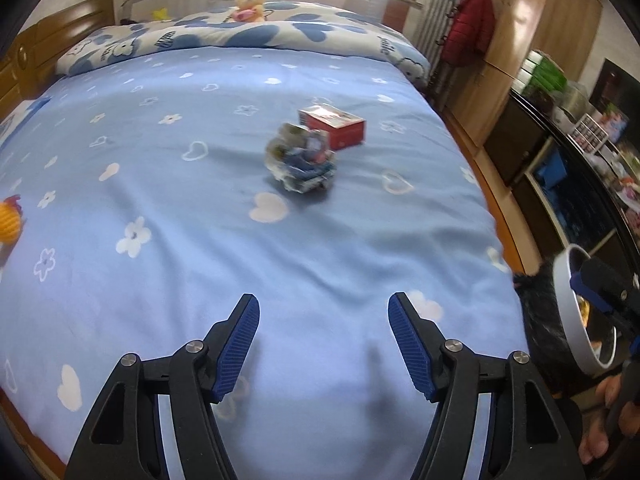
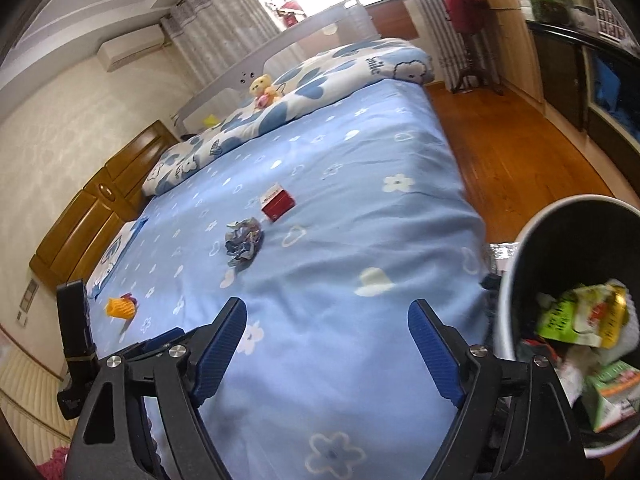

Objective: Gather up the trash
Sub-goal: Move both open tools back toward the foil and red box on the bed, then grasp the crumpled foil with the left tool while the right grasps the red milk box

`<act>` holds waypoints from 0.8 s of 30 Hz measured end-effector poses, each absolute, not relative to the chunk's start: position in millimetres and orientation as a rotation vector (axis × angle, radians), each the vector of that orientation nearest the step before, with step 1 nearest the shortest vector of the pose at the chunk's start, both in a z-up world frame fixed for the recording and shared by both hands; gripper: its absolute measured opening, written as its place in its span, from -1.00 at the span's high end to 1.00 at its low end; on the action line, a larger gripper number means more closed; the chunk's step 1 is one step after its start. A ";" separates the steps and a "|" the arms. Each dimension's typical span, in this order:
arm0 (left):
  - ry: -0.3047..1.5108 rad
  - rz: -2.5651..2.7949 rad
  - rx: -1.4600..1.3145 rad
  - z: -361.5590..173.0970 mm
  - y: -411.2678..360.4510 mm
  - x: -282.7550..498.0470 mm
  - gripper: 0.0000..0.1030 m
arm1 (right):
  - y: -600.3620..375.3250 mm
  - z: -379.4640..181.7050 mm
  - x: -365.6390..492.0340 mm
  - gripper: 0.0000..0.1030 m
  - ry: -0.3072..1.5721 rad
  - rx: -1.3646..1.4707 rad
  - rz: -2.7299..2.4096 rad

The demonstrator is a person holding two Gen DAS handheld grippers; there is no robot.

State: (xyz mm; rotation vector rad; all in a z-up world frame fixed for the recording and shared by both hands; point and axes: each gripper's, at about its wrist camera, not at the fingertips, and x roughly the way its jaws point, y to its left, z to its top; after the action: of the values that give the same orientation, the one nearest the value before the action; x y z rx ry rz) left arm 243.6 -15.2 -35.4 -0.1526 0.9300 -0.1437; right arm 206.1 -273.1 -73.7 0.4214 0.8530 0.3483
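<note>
A crumpled wrapper ball [image 1: 301,157] lies mid-bed on the blue sheet, with a red box [image 1: 334,125] just behind it. Both also show in the right wrist view, the wrapper ball [image 2: 243,241] and the red box [image 2: 278,202]. An orange object [image 2: 120,306] lies near the bed's left edge. My left gripper [image 1: 324,312] is open and empty, above the near part of the bed. My right gripper [image 2: 326,322] is open and empty, next to a black bin [image 2: 532,264] that holds several wrappers [image 2: 580,316].
A folded quilt [image 1: 256,36] with a teddy bear [image 1: 250,6] lies at the far end of the bed. A wooden headboard [image 2: 100,204] runs along the left. Wood floor [image 2: 500,140], a wardrobe and a cabinet are on the right.
</note>
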 end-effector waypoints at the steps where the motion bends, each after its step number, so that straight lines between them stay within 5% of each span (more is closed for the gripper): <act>1: 0.931 -0.137 -0.156 -35.8 -12.9 248.6 -0.33 | -268.7 -75.5 211.1 -0.64 0.859 0.417 0.355; 19: 0.960 -0.103 -0.159 -83.7 -11.8 396.7 -0.40 | -228.3 -93.6 285.8 -0.64 0.905 0.389 0.420; 20: 0.954 -0.103 -0.149 -85.9 -12.2 401.0 -0.30 | -225.5 -94.3 291.1 -0.64 0.906 0.386 0.424; 22: 0.958 -0.124 -0.150 -92.0 -10.3 410.7 0.62 | -220.4 -96.2 301.5 -0.64 0.906 0.384 0.434; 24: 0.969 -0.126 -0.157 -98.4 -4.9 416.0 0.70 | -215.0 -98.4 309.8 -0.64 0.908 0.379 0.442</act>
State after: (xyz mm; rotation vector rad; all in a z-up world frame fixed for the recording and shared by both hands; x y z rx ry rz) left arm 416.0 -4.9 -98.4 -0.1568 0.9691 -0.1260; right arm 309.8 -215.0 -98.4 0.3795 0.9077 0.4420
